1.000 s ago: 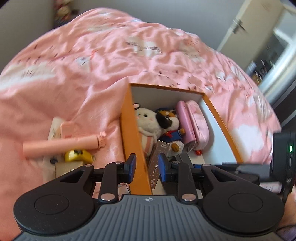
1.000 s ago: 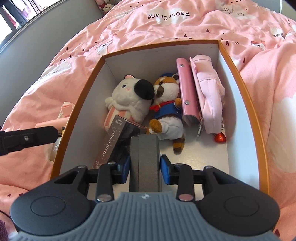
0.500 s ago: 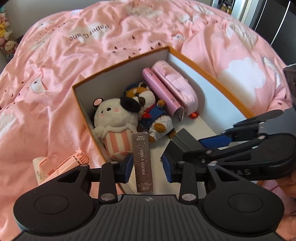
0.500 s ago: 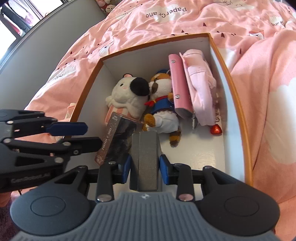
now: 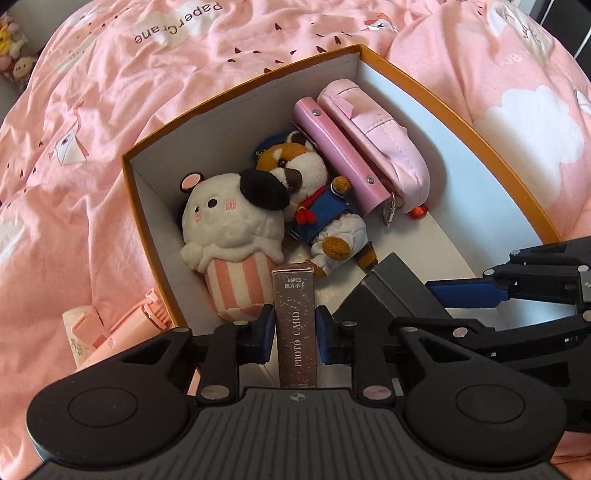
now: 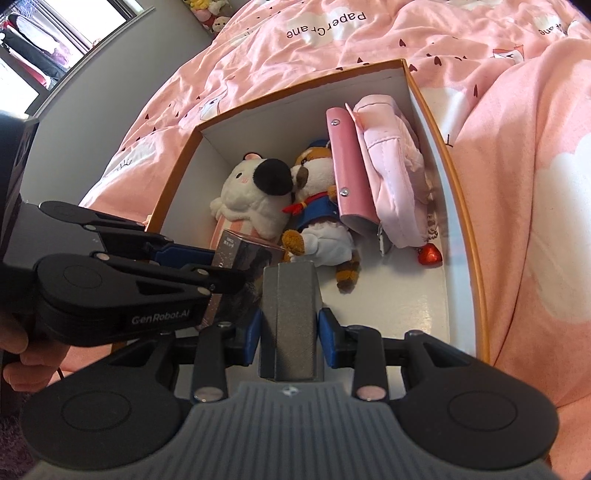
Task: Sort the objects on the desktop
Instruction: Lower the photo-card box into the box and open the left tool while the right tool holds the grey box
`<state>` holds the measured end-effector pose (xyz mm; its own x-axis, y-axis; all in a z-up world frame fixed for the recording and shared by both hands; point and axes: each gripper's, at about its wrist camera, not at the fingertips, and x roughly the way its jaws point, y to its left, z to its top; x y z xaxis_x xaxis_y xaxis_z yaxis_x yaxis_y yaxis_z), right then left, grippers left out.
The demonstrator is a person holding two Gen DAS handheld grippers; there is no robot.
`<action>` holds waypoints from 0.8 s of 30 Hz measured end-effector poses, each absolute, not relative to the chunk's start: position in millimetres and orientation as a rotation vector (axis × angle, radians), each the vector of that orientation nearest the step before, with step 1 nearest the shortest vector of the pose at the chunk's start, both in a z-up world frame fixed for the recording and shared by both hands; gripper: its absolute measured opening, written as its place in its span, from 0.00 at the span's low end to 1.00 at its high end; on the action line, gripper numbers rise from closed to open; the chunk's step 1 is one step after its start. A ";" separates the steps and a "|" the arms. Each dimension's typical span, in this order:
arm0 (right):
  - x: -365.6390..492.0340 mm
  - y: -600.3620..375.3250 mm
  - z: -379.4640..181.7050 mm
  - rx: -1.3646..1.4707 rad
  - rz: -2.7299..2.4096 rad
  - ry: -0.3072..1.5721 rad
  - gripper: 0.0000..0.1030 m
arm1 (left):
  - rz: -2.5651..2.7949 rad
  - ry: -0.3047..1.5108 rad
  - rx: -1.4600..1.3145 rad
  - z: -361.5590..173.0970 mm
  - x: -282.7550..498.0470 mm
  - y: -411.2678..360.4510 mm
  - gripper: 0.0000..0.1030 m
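A pink quilt printed with clouds covers the bed; soft toys sit beyond it.

The orange box looks like matt cardboard, white inside, on a soft cotton-like bedcover. The photo card pack has a glossy, speckled wrap; the grey block is matt and smooth. The plush toys are fuzzy cloth.

An orange-rimmed cardboard box sits on a pink printed quilt. Inside, at its far left, lies a white plush mouse in a striped cup; right of it a brown plush fox in a blue sailor suit, then a pink snap-button wallet, then a pink fabric pouch nearest the right wall. A pink handheld fan lies outside, left of the box.
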<state>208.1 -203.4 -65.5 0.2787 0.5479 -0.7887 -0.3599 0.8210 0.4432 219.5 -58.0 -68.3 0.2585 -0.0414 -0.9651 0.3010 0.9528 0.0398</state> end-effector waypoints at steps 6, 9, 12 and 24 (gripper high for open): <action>210.7 -205.6 -64.4 0.225 0.608 1.126 0.35 | -0.263 1.412 0.140 -60.5 220.2 -48.1 0.25; 212.5 -204.4 -64.8 0.248 0.613 1.119 0.35 | -0.247 1.454 0.157 -59.9 220.8 -47.3 0.25; 213.9 -199.5 -67.1 0.252 0.619 1.125 0.34 | -0.214 1.476 0.147 -61.0 226.4 -45.2 0.25; 219.9 -195.1 -75.4 0.303 0.626 1.158 0.35 | -0.208 1.489 0.074 -57.6 232.3 -38.8 0.26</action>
<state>219.9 -195.1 -75.4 0.2578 0.6024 -0.7554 -0.3018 0.7930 0.5293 232.3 -38.8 -57.6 0.0673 -0.0924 -0.9934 0.1830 0.9799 -0.0788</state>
